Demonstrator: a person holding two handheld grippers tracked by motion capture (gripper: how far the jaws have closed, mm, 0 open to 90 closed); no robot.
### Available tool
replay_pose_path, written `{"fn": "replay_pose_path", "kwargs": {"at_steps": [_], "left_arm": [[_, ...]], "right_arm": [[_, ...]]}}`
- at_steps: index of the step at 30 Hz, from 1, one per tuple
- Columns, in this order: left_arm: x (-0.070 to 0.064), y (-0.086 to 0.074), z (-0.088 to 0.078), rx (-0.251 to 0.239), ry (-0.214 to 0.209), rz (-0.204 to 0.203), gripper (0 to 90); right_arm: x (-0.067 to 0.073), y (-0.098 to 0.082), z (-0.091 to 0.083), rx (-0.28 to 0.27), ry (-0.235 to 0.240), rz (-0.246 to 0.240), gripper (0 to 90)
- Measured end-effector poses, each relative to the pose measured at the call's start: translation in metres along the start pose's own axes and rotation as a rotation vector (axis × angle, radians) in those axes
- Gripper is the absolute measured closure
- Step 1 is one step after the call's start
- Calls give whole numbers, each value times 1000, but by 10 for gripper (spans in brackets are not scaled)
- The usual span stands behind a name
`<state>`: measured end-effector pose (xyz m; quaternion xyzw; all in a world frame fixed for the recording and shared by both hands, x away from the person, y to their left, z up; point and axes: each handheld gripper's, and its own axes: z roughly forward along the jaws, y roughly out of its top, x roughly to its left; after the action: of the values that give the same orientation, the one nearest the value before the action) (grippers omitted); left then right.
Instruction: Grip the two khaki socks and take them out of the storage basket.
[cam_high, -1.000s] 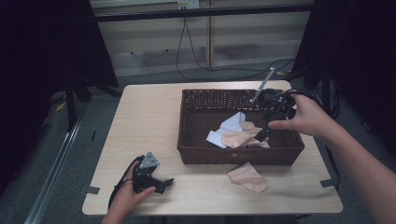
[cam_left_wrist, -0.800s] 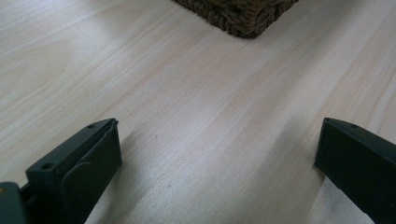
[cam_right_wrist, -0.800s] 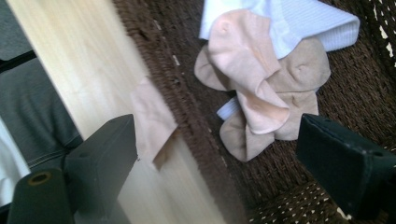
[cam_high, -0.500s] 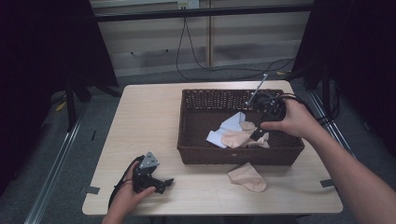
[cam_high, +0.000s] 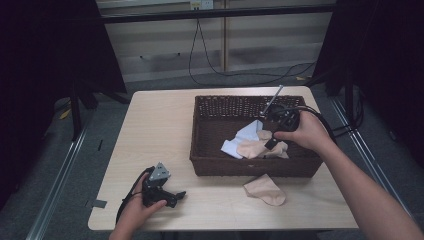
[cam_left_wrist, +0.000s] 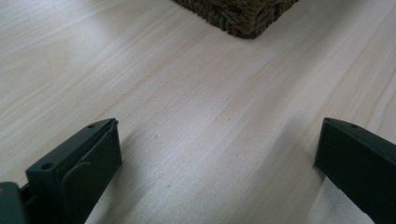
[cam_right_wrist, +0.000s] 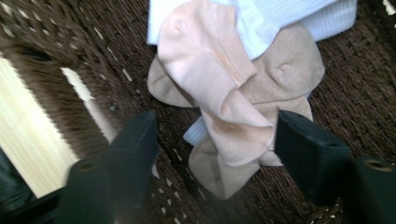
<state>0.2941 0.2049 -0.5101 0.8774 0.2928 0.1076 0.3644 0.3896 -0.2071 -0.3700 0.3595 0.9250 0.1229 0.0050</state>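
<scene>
1. Lying heaped in the dark woven basket (cam_high: 205, 131), a pile of socks (cam_high: 256, 146) sits toward its near right part: peach and tan ones over a pale blue-white one (cam_right_wrist: 261, 23).
2. One more peach sock (cam_high: 265, 189) lies on the wooden table (cam_high: 160, 125) just in front of the basket's near wall, where it lay a second ago.
3. The right gripper (cam_high: 272, 144) now reaches down into the basket over the pile; a second ago it was held higher, near the right rim, and it has since come in toward the socks.
4. In the right gripper view its jaws stand wide apart on either side of a folded peach sock (cam_right_wrist: 219, 98), with nothing pinched between them.
5. The left gripper (cam_high: 175, 195) rests on the table at the near left, well apart from the basket, in the same spot as before.
6. Its jaws are spread wide over bare wood, and a corner of the basket shows beyond them in the left gripper view.
</scene>
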Motion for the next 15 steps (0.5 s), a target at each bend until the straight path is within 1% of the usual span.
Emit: {"fn": "replay_pose_path", "kwargs": {"at_steps": [1,2,3,4,5,7,8,9,11,12,13,14,15], "left_arm": [[0,0,0,0,0,0,0],[0,0,0,0,0,0,0],[0,0,0,2,0,0,0],[0,0,0,1,0,-1,0],[0,0,0,1,0,-1,0],[0,0,0,7,-1,7,0],[0,0,0,8,-1,7,0],[0,0,0,7,-1,7,0],[0,0,0,7,-1,7,0],[0,0,0,7,-1,7,0],[0,0,0,7,-1,7,0],[0,0,0,7,-1,7,0],[0,0,0,7,-1,7,0]], "right_arm": [[-2,0,3,3,8,-14,346],[-2,0,6,16,8,-13,371],[-3,0,9,14,11,-12,382],[-4,1,11,26,12,-20,407],[-4,1,14,25,16,-16,441],[-4,2,20,33,2,-25,484],[-4,3,21,36,-11,-38,506],[-3,5,23,39,-8,-34,519],[-2,7,27,37,15,-41,533],[-2,9,29,43,8,-43,540],[-2,10,31,43,13,-49,563],[-2,11,33,56,14,-49,583],[-2,11,36,61,11,-51,588]]}}
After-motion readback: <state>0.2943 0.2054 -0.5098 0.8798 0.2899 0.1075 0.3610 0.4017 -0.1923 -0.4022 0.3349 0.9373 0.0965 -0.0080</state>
